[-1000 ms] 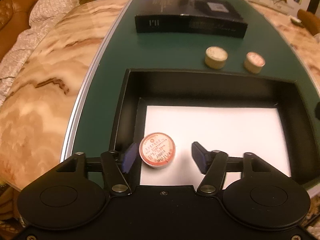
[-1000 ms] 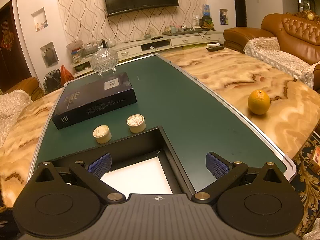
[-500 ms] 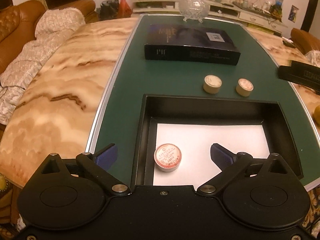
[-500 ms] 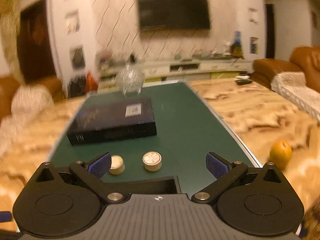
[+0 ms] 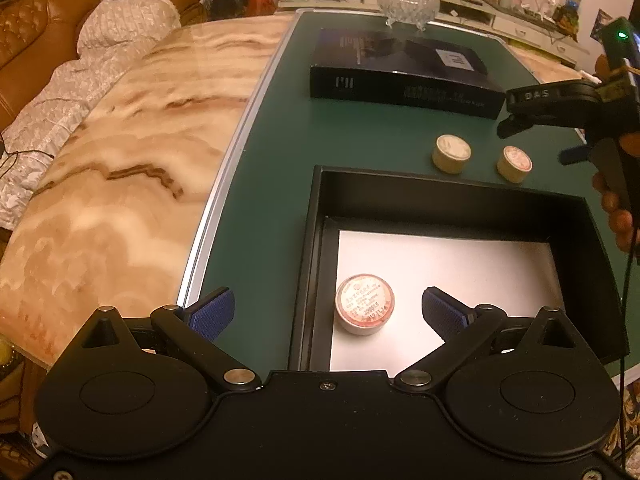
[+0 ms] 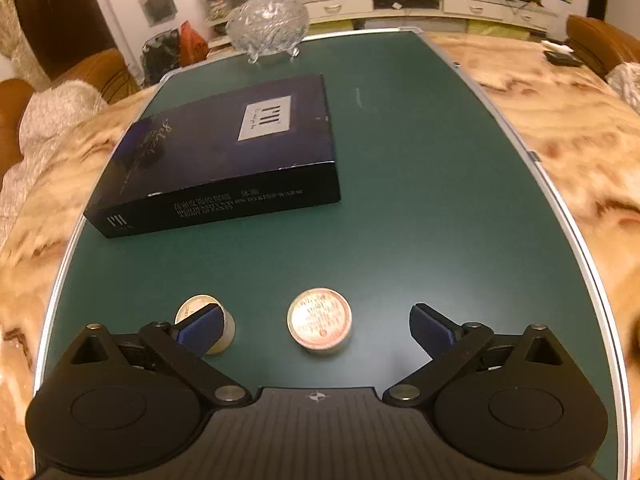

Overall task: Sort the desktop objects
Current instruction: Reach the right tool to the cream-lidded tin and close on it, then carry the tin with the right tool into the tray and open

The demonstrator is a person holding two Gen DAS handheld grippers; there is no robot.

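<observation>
- Left claw [image 5: 326,314] has sprung wide, jaws clear of the red-lidded tub [image 5: 365,304]; tub now rests in black tray [image 5: 448,194]
- Right claw [image 6: 314,326] has swung over the next tub [image 6: 319,324], jaws wide, just begun narrowing, not gripping; one sorted, two remain on worktop [image 6: 420,220]

Glossy marble table [image 5: 120,184]; matt green mat [image 6: 420,220].

You're in somebody's living room, pretty clearly: brown leather sofa [image 5: 36,28] off to the left of your left gripper, a marble-look table [image 5: 120,184] under a green mat [image 6: 400,208], and beyond both grippers a low white media cabinet [image 6: 432,4] behind a crystal candy dish [image 6: 268,26].
</observation>
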